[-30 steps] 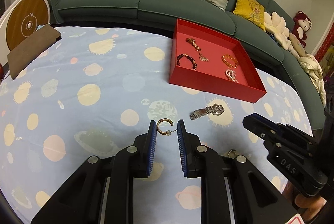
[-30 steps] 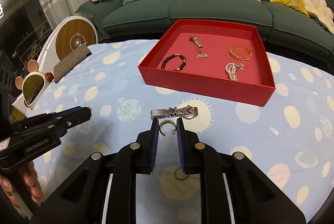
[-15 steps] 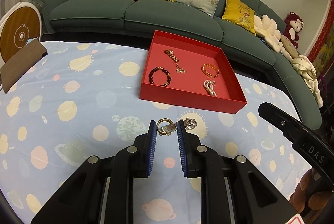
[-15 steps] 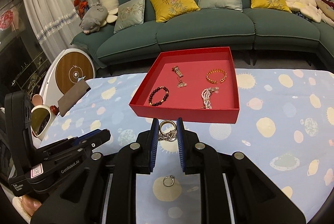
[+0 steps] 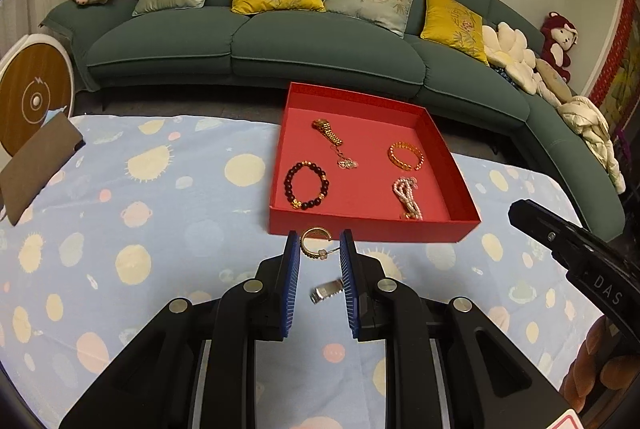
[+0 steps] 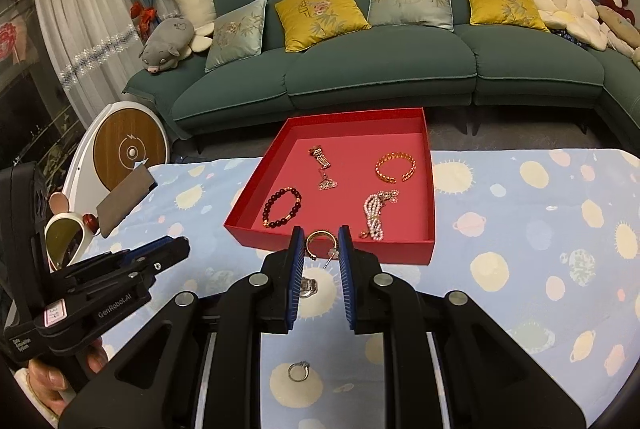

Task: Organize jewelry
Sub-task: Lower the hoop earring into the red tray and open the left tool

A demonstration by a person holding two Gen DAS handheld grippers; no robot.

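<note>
My left gripper (image 5: 320, 249) is shut on a gold hoop earring (image 5: 314, 243), held just above the near wall of the red tray (image 5: 372, 231). My right gripper (image 6: 320, 247) is shut on a matching gold hoop earring (image 6: 318, 243) at the same near wall of the red tray (image 6: 400, 253). In the tray lie a dark bead bracelet (image 5: 306, 185), a gold chain piece (image 5: 328, 133), a gold bangle (image 5: 406, 156) and a pearl bracelet (image 5: 408, 197). A silver watch (image 5: 326, 291) and a silver ring (image 6: 298, 371) lie on the tablecloth under the grippers.
The table wears a light blue cloth with planets (image 5: 160, 229). A brown pouch (image 5: 36, 165) lies at its left edge, beside a small mirror (image 6: 64, 241). A green sofa (image 5: 280, 41) stands beyond the far edge. The other gripper shows at the right (image 5: 568, 249).
Both grippers have risen and moved toward the red tray, each still carrying its hoop earring. The silver watch now lies below and behind the fingertips.
</note>
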